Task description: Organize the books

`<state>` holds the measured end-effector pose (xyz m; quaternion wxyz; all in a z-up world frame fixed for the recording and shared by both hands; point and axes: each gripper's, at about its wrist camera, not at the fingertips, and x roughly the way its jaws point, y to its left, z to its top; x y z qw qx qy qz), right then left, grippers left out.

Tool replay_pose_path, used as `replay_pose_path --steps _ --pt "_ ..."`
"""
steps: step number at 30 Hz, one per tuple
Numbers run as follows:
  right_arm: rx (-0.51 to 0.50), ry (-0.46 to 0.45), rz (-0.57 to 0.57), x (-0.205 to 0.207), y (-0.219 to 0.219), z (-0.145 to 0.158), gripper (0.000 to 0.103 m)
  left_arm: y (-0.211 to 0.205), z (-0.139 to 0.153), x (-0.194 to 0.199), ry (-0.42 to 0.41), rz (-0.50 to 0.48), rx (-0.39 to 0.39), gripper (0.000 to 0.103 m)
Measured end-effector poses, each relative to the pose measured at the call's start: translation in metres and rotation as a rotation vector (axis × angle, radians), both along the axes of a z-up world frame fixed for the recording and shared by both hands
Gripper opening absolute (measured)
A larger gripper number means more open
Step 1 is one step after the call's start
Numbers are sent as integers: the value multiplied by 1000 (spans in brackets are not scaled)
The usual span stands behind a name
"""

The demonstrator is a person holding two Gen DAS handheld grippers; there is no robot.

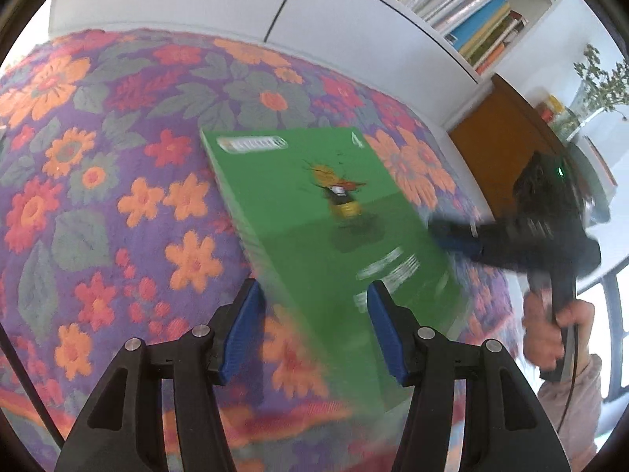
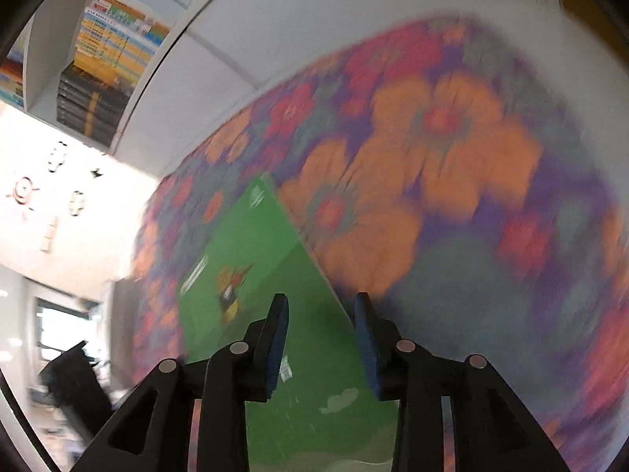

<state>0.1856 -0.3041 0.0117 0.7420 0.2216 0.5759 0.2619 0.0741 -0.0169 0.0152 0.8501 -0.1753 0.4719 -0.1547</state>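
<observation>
Book: 1 green book [image 1: 314, 212] on flowery cloth [image 1: 98, 157]
L gripper [image 1: 314, 330]: part open, pads pinch book's near end
R gripper [image 2: 320, 344]: part open round book edge, not squeezing

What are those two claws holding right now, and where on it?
The left gripper seems to clamp the green book at its near end. The right gripper straddles the book's side edge with pads apart, gripping nothing.

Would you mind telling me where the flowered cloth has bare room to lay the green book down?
The flowered cloth is bare left of the green book, up to the white cabinet. It is crowded on the book's right edge, around the right gripper, and in the packed shelves.
</observation>
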Motion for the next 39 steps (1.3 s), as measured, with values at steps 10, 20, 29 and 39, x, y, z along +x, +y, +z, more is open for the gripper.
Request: replay_pose_path --steps 10,20,29,39 --pt "211 117 139 -18 6 -29 32 30 -6 25 169 -107 -72 33" --pt "104 55 122 -16 10 -19 11 21 0 33 166 -99 22 25" --pt "-23 -128 228 -52 51 33 11 16 22 13 88 -128 151 24" --pt "-12 -199 236 -83 83 77 11 53 64 -14 -1 -130 127 25"
